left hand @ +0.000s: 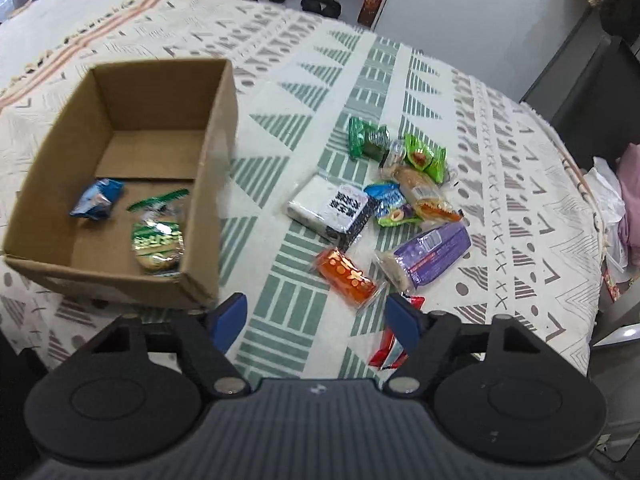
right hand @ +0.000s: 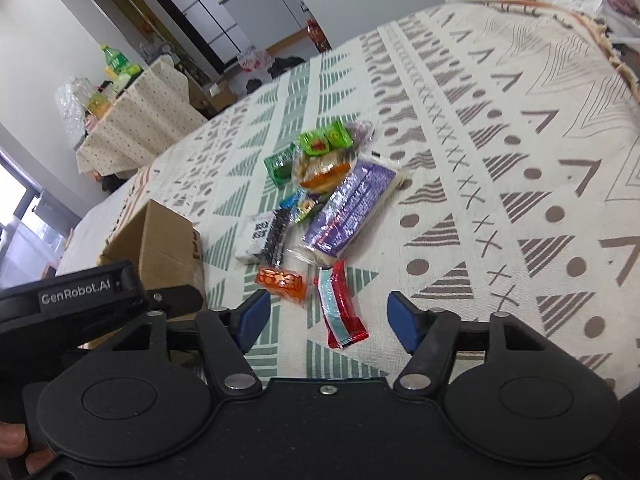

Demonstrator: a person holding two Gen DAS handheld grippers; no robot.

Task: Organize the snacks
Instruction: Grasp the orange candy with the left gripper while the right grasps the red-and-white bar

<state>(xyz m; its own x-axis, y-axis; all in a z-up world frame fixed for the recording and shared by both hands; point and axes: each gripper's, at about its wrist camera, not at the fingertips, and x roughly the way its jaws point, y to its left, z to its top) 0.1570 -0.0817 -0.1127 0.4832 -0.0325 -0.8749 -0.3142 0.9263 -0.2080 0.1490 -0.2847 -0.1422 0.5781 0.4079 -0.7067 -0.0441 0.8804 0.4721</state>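
Left gripper (left hand: pixel 316 322) agape — red packet (left hand: pixel 390 344) half hidden behind finger.

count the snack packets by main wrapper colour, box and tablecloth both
Green: 5, round cookie pack in the cardboard box, dark green packet, bright green packet, small green candy, small bright green square
Blue: 2
Orange: 2
Purple: 1
Black-and-white: 1
Red: 1
Total: 12

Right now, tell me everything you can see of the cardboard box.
The cardboard box is plain brown corrugated board, open-topped, standing upright on the patterned tablecloth, left of the loose snack pile. Inside lie a blue packet and a green-wrapped biscuit pack, apart from each other. Neither gripper touches it.
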